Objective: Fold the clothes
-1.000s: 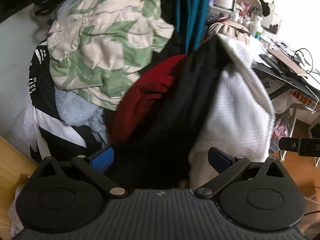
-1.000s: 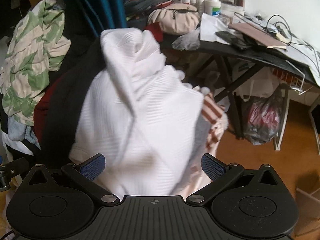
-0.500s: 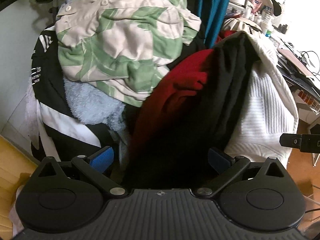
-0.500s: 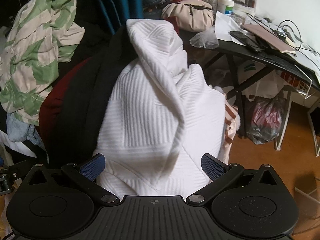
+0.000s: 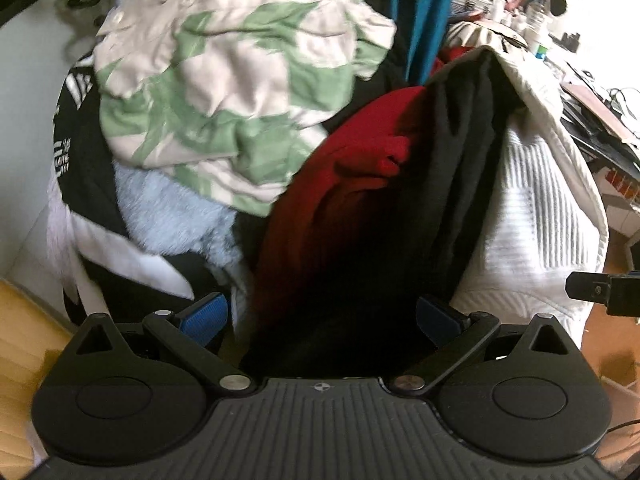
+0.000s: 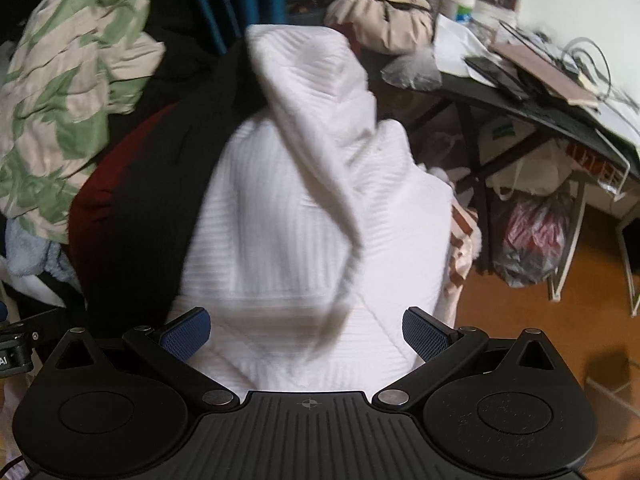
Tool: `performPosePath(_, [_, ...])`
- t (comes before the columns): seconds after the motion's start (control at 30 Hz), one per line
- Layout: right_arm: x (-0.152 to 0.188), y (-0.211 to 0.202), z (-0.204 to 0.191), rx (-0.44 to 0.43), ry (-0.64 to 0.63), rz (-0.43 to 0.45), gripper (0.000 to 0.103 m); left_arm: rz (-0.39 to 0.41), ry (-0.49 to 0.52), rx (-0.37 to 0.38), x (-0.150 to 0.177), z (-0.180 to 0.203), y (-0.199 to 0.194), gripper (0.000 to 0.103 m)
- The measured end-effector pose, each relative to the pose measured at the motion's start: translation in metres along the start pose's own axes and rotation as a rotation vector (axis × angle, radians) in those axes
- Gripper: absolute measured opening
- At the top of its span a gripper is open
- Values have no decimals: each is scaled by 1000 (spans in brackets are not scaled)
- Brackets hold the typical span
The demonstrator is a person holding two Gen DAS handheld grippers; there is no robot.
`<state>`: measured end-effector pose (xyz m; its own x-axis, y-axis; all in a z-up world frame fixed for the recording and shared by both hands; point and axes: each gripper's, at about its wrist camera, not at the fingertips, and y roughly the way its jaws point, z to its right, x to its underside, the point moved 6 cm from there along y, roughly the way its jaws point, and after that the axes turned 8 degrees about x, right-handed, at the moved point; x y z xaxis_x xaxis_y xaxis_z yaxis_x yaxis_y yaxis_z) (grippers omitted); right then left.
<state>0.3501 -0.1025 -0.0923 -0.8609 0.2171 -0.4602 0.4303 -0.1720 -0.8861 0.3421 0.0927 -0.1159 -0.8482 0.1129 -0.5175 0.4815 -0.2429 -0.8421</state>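
A heap of clothes fills both views. In the left wrist view a black garment (image 5: pixel 452 184) and a dark red garment (image 5: pixel 340 184) lie right in front of my left gripper (image 5: pixel 320 318), whose blue pads stand wide apart, open, with the dark cloth between them but not clamped. A white ribbed garment (image 5: pixel 536 220) drapes to the right. In the right wrist view that white ribbed garment (image 6: pixel 304 216) rises in a twisted fold before my right gripper (image 6: pixel 306 334), which is open with the white cloth lying between its fingers. The black garment (image 6: pixel 168 184) borders it on the left.
A green-and-cream patterned shirt (image 5: pixel 224 80) tops the pile at upper left, over pale blue fleece (image 5: pixel 172 208) and a black-and-white garment (image 5: pixel 80 152). A teal curtain (image 5: pixel 420 12) hangs behind. A cluttered black desk (image 6: pixel 560 92) stands right, with a plastic bag (image 6: pixel 536 236) on the wooden floor.
Both grippers have drawn back and shifted slightly; the white garment has settled from its lifted, blurred state onto the pile. The jaws stayed open throughout.
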Motion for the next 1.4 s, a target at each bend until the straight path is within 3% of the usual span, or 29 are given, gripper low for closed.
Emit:
performPosePath(0.13, [-9, 12, 20, -27, 37, -22, 102, 10, -40, -42, -8, 7, 2, 103])
performPosePath(0.33, [-42, 23, 37, -103, -30, 12, 102, 44, -170, -134, -21, 16, -4, 102])
performPosePath(0.5, [-69, 34, 55, -162, -77, 42, 102, 83, -179, -225, -29, 44, -10, 103])
performPosePath(0.83, [-81, 58, 58, -286, -202, 57, 102, 55, -283, -372, -7, 71, -12, 103])
performPosePath(1.17, [-131, 25, 48, -383, -225, 193, 102, 204, -405, -443, -30, 47, -61, 103])
performPosePath(1.4, [-189, -18, 42, -431, -159, 330, 102, 321, -315, -442, -85, 9, -94, 103])
